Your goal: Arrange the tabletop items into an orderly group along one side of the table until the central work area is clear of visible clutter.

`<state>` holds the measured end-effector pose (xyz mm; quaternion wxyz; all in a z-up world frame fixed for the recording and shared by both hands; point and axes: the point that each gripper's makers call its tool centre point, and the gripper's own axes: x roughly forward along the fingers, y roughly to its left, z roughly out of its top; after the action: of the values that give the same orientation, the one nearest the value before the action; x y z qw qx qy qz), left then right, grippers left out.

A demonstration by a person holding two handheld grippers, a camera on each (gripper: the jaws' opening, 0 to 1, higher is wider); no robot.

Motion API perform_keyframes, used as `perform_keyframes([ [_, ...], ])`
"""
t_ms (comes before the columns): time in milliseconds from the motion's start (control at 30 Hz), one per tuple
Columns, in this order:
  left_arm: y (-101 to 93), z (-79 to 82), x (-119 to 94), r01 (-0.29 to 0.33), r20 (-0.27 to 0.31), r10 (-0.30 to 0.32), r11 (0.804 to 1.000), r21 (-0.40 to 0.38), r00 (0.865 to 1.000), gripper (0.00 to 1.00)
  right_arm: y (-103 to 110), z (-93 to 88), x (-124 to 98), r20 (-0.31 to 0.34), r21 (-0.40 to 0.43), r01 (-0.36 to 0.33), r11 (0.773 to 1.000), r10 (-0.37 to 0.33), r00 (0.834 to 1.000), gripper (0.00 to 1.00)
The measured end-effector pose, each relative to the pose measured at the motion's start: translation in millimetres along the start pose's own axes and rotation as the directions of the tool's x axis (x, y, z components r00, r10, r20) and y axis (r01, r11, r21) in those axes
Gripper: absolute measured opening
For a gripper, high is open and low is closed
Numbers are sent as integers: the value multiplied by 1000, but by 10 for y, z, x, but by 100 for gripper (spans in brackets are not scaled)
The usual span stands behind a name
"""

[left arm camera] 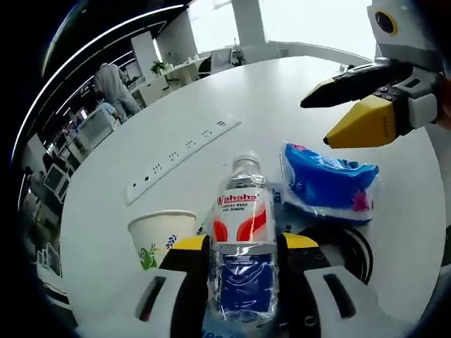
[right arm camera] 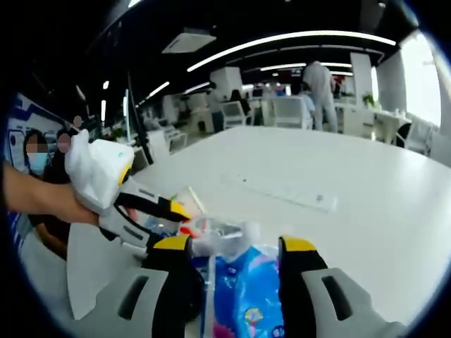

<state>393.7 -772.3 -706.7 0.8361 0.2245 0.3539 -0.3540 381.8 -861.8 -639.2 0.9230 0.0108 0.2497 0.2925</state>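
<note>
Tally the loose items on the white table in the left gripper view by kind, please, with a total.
Clear plastic water bottle with red-and-white label: 1
White paper cup with a leaf print: 1
Blue plastic packet: 1
Total: 3
The white power strip set in the white table is left out of the count.

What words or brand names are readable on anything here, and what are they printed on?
"Wahaha": red label of the water bottle, held between the left gripper's jaws.
Smaller print under that name: too blurred to read.
Blue packet: markings unreadable.
Paper cup: a leaf pattern, no readable text.
</note>
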Motion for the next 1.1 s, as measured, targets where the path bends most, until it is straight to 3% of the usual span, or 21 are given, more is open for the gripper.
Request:
perform_keyframes([
  [100, -13, -36, 37, 9, -34, -9, 1000, 8, 999, 39, 3, -6, 15, -2, 1, -2, 1000, 2, 1000, 46],
  [400, -10, -69, 79, 19, -63, -21, 999, -37, 998, 40, 5, -7, 30, -4, -1, -3, 1000, 3, 1000, 46],
  [800, -10, -73, 75, 12, -57, -16, 997, -71, 998, 37, -19, -47, 74, -16, 5, -4, 1000, 4, 1000, 46],
  [1100, -21, -38, 42, -17, 57, 19, 999, -40, 998, 36, 6, -54, 107, -26, -3, -11, 1000, 11, 1000, 46],
])
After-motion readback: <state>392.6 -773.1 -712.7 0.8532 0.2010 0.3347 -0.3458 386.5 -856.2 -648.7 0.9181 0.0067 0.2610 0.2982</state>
